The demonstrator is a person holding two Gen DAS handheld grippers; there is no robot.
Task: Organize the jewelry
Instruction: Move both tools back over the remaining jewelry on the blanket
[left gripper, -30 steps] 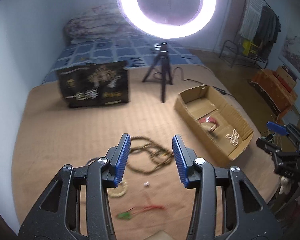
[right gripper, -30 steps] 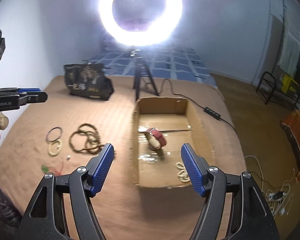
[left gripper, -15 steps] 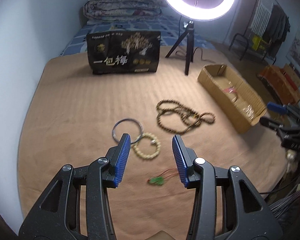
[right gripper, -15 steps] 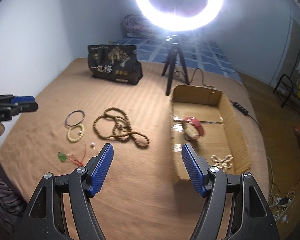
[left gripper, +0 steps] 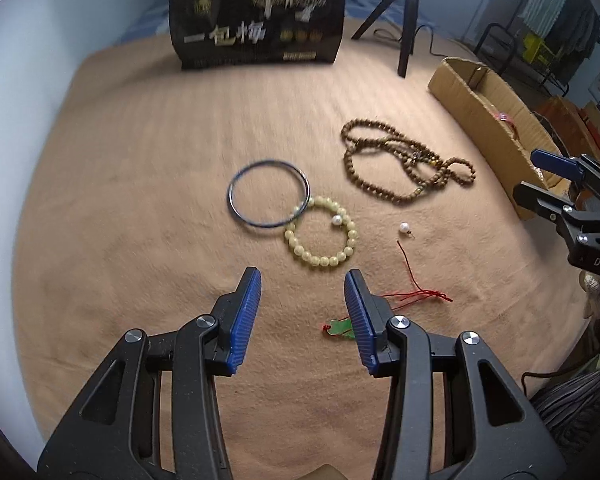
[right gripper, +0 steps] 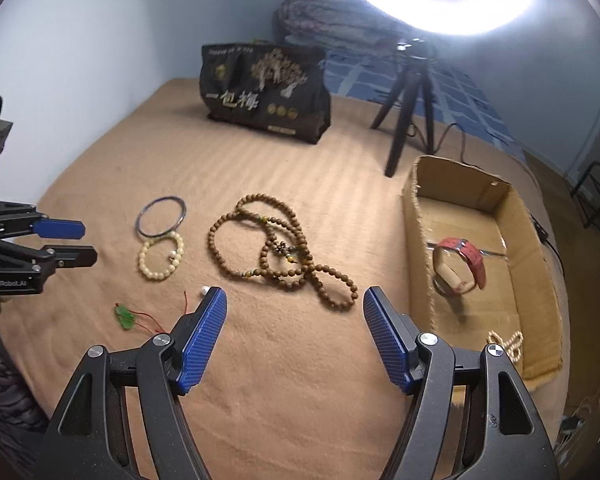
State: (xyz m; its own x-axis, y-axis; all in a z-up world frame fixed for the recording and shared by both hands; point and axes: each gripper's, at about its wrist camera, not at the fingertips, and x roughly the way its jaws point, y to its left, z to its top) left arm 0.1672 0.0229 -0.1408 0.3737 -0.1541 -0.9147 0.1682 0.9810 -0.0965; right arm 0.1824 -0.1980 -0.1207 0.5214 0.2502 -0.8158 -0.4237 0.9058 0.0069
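Jewelry lies loose on the tan blanket [left gripper: 120, 240] because sorting is only part done: a red watch [right gripper: 460, 266] already sits in the cardboard box [right gripper: 536, 248]. Left gripper [left gripper: 302, 280], tongs half-spread and empty, tilts down just short of the pale bead bracelet [left gripper: 320, 236]; right gripper [right gripper: 294, 300], wider and empty, angles toward the brown bead necklace [right gripper: 278, 246].

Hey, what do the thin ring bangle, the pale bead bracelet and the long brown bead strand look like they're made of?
Thin bangle: likely metal; a slim, rigid hoop with a bluish-grey sheen.
Pale bead bracelet: glossy, creamy-yellow round beads, perhaps stone, resin or glass; the look leaves it open.
Long bead strand: probably wood or seed; matte brown beads with little shine.
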